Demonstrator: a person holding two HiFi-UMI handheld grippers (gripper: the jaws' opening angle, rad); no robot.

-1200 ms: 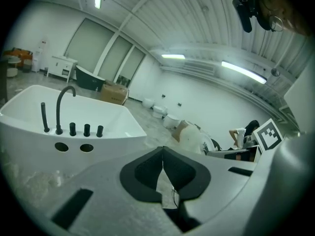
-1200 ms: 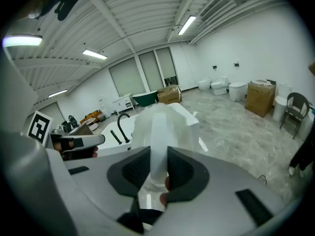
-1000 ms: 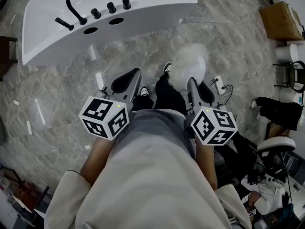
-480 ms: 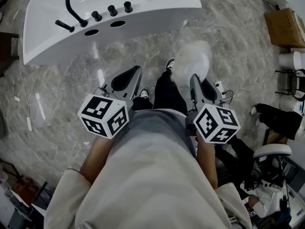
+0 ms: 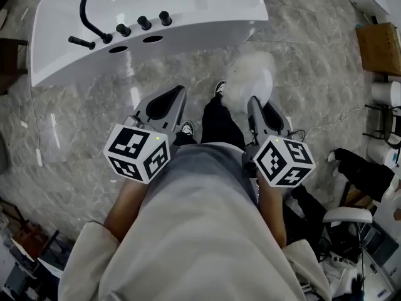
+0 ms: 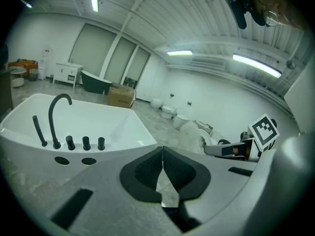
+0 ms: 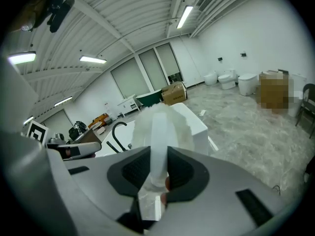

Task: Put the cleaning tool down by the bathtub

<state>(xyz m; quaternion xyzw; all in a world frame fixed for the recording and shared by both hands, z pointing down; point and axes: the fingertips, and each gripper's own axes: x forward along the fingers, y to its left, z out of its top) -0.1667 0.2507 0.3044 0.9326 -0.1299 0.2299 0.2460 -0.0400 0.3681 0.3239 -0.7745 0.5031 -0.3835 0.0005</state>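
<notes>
The cleaning tool (image 5: 249, 81) is a fluffy white duster head on a pale flat handle (image 7: 158, 141). My right gripper (image 5: 255, 105) is shut on that handle, with the fluffy head (image 7: 165, 118) sticking out past the jaws, above the marble floor. The white bathtub (image 5: 188, 8) with its black faucet (image 5: 88, 14) lies just ahead, at the top of the head view. My left gripper (image 5: 175, 96) hovers beside the right one, short of the tub rim. In the left gripper view (image 6: 162, 154) its jaws meet with nothing between them, and the bathtub (image 6: 115, 127) lies ahead to the left.
A person's black trouser leg and shoes (image 5: 216, 105) stand between the grippers. A cardboard box (image 5: 381, 46), cables (image 5: 326, 127) and a white stool (image 5: 351, 215) crowd the right side. Toilets (image 7: 229, 77) line the far wall. Boxes and cabinets (image 6: 120, 95) stand beyond the tub.
Almost nothing: the head view has drifted a little, so the tub and right-side clutter sit slightly differently. Both grippers keep their places and the right one still holds the tool.
</notes>
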